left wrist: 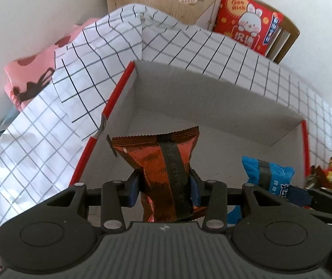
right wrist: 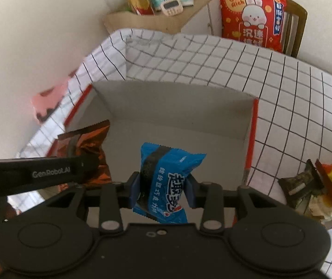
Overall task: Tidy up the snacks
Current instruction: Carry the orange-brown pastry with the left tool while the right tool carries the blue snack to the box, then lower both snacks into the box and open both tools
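Holding both packs over the open box point(left wrist: 212, 97): left gripper point(left wrist: 165, 187) clamped on orange pack point(left wrist: 156, 153), right gripper point(right wrist: 162, 189) on blue pack point(right wrist: 166, 174). Loose snacks point(right wrist: 317, 186) at 3 o'clock, awaiting sorting.

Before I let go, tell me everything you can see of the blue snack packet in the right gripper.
The blue snack packet is a glossy plastic pillow pack with white lettering, a dark band along its length and crimped, serrated ends. The right gripper is shut on it, blue pads pinching its middle so the wrapper crumples inward. It hangs tilted over the open white box with red edges, touching nothing else visible. The left wrist view shows it beside the orange packet.
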`<action>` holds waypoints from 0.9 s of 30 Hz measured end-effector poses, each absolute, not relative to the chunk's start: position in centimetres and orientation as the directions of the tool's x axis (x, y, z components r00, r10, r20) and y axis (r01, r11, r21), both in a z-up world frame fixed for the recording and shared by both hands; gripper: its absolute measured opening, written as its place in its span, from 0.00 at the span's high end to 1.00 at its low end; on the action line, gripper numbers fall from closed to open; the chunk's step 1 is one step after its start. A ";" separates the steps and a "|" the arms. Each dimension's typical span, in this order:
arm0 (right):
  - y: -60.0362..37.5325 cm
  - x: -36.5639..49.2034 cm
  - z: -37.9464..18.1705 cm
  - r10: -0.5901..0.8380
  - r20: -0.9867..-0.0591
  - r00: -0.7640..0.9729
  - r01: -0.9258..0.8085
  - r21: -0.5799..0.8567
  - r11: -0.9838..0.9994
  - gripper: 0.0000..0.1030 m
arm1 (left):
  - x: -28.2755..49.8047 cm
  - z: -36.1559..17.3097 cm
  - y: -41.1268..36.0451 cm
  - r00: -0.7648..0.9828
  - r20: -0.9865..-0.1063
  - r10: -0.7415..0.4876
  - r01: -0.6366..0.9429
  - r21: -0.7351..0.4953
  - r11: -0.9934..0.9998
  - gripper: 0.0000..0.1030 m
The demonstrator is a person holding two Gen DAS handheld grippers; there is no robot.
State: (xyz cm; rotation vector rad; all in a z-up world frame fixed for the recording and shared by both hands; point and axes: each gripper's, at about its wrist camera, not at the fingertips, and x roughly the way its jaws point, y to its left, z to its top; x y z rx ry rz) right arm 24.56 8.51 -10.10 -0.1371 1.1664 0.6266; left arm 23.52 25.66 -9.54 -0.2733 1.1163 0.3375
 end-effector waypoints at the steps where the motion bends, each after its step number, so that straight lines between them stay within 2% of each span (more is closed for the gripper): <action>1: 8.7 24.7 -10.7 0.382 -0.894 0.235 -0.527 0.214 0.823 0.63 | 23.7 -9.9 25.6 0.390 -0.912 0.125 -0.393 -0.042 0.919 0.59; 19: 10.5 25.3 -13.8 0.310 -0.930 0.199 -0.560 0.151 0.814 0.60 | 25.2 -13.6 25.8 0.315 -0.940 0.127 -0.399 -0.011 0.917 0.58; 23: 10.3 25.1 -13.5 0.317 -0.925 0.208 -0.565 0.151 0.811 0.56 | 24.8 -13.2 26.2 0.328 -0.937 0.119 -0.412 -0.029 0.911 0.51; 27: 9.8 24.7 -12.5 0.343 -0.916 0.207 -0.564 0.175 0.807 0.51 | 23.9 -12.3 26.2 0.353 -0.928 0.121 -0.415 -0.039 0.909 0.49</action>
